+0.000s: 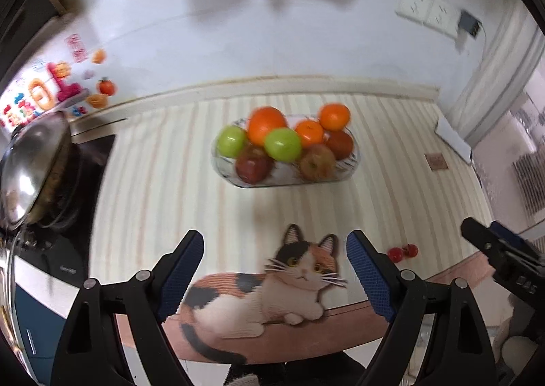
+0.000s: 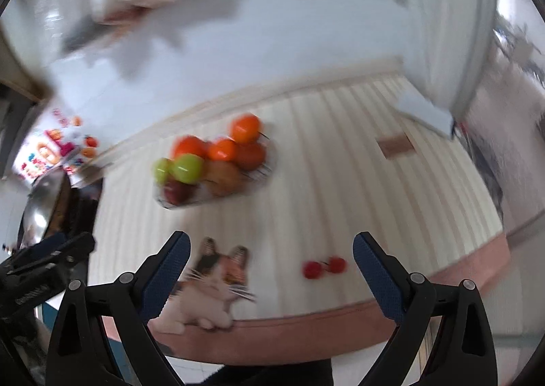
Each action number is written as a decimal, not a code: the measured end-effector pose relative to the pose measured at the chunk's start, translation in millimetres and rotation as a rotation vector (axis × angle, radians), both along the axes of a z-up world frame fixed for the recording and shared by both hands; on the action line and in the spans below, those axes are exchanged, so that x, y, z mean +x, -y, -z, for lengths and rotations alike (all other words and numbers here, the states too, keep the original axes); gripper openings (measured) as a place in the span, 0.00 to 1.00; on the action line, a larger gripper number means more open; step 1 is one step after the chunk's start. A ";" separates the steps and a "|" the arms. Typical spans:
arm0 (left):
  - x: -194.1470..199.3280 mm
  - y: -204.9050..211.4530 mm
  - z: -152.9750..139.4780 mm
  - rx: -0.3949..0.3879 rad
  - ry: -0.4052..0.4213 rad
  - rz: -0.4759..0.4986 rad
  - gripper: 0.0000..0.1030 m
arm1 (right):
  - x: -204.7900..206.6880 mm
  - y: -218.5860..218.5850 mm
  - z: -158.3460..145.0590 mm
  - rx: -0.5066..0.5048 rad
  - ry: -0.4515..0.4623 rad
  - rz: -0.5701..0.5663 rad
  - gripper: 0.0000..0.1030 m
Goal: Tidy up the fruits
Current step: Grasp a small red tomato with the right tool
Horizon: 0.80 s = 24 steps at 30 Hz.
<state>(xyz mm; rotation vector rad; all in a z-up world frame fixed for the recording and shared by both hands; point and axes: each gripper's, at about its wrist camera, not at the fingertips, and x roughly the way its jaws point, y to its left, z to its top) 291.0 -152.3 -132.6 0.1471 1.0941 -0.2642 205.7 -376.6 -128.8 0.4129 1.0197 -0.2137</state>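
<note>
A clear glass bowl [image 1: 352,166] in the middle of the striped table holds oranges [image 1: 266,124], green apples [image 1: 282,144] and red apples [image 1: 253,166]. A pair of red cherries [image 1: 402,252] lies loose near the front right of the table. My left gripper [image 1: 275,265] hangs open over a cat-shaped mat [image 1: 259,294], nothing between its fingers. In the blurred right wrist view my right gripper [image 2: 270,265] is open above the table's front edge, with the cherries [image 2: 323,267] inside its span but well below; the fruit bowl [image 2: 269,166] lies further back left.
A steel pot lid [image 1: 30,164] on a black cooktop stands at the left. The right gripper's body [image 1: 500,256] shows at the right edge of the left view. A white box [image 1: 453,135] and a small brown tag [image 1: 436,161] lie at the back right. Wall sockets [image 1: 427,8] sit above.
</note>
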 end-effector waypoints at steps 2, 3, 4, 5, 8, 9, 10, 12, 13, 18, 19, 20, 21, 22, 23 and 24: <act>3.8 22.5 16.1 0.031 -0.025 0.021 0.83 | -1.9 19.6 30.2 0.038 -0.057 0.009 0.67; 5.3 30.3 22.5 0.039 -0.035 0.029 0.83 | -3.3 27.6 43.5 0.059 -0.073 0.008 0.61; 7.9 41.9 33.2 0.050 -0.055 0.039 0.83 | -4.7 36.8 60.6 0.074 -0.090 0.013 0.57; 9.8 50.5 41.8 0.059 -0.071 0.048 0.83 | -4.4 42.7 72.7 0.088 -0.103 0.011 0.54; 15.7 77.0 74.1 0.108 -0.128 0.071 0.83 | 0.2 56.5 111.4 0.127 -0.143 0.010 0.44; 16.8 84.0 85.2 0.118 -0.150 0.079 0.83 | 3.0 58.7 123.6 0.131 -0.152 0.002 0.37; 17.8 90.0 97.6 0.138 -0.172 0.081 0.83 | 7.7 58.5 134.6 0.130 -0.162 -0.013 0.33; 18.4 98.1 118.0 0.170 -0.216 0.087 0.83 | 12.7 57.5 149.3 0.134 -0.178 -0.031 0.32; 18.1 99.7 124.2 0.174 -0.233 0.088 0.83 | 15.0 56.4 156.6 0.145 -0.184 -0.042 0.32; 13.9 107.3 146.1 0.188 -0.292 0.089 0.83 | 23.8 52.4 168.1 0.100 -0.199 -0.086 0.32; 13.5 108.8 148.1 0.187 -0.300 0.089 0.83 | 25.2 53.5 169.2 0.103 -0.200 -0.092 0.32; 13.0 110.9 150.0 0.186 -0.306 0.092 0.83 | 26.2 53.8 170.0 0.098 -0.199 -0.104 0.32; 12.3 113.6 151.9 0.184 -0.313 0.098 0.83 | 26.8 53.1 170.4 0.089 -0.200 -0.121 0.32; 10.9 117.0 154.4 0.186 -0.322 0.103 0.83 | 26.6 53.6 170.2 0.089 -0.200 -0.130 0.32; 9.1 120.7 156.6 0.183 -0.330 0.111 0.83 | 26.7 52.7 168.0 0.083 -0.200 -0.142 0.32; 8.5 124.0 158.2 0.182 -0.334 0.119 0.83 | 26.9 51.3 167.4 0.071 -0.198 -0.159 0.32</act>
